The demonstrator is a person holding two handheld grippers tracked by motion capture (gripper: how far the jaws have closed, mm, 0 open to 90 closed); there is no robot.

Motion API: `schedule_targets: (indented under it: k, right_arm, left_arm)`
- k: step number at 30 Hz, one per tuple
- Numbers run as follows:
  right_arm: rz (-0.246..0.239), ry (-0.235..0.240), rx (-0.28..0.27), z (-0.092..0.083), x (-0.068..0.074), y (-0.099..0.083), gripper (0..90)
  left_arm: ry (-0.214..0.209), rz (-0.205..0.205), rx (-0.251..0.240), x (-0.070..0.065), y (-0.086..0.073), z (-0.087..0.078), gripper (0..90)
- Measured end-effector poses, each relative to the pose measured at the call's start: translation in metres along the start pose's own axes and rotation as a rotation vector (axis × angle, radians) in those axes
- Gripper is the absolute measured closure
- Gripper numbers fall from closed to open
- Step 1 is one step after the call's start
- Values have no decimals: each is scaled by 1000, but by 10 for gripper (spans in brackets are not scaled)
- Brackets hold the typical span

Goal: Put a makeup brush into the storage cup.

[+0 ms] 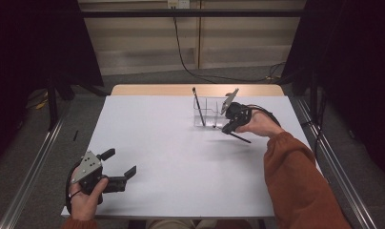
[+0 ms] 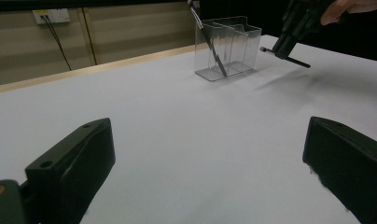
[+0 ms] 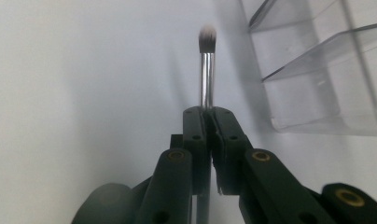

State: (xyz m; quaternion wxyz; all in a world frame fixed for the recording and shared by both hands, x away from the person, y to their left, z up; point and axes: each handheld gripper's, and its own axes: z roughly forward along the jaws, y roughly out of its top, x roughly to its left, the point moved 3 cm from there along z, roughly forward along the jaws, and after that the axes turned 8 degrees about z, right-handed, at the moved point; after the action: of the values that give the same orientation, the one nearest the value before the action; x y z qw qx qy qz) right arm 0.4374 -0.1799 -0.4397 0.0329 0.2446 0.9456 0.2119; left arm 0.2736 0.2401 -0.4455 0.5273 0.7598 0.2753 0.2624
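Your right gripper (image 3: pixel 207 122) is clamped on the brush (image 3: pixel 206 70), center frame; it is light, stiff and thin, so hold the handle, not the soft bristles. Your left gripper (image 1: pixel 120 164), lower left, stands apart, empty.

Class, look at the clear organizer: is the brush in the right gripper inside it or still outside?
Outside. The right gripper holds the brush beside the organizer.

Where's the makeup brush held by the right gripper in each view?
High view: makeup brush right of centre, clamped in the right gripper, just in front of the clear organizer.
Left gripper view: top right, brush slanting beside the organizer.
Right gripper view: centre, brush rising from the shut jaws.
Shared landmark: the clear organizer.
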Motion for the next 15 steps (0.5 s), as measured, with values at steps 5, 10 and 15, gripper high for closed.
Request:
schedule_targets:
  k: [5, 10, 15]
  right_arm:
    - [15, -23, -95, -8, 1, 2, 846]
    - [43, -29, -167, -12, 5, 3, 846]
    - [94, -24, -237, -15, 6, -2, 846]
  left_arm:
    - [0, -1, -1, 0, 0, 0, 23]
    - [2, -1, 0, 0, 0, -1, 23]
    - [0, 0, -2, 0, 0, 0, 23]
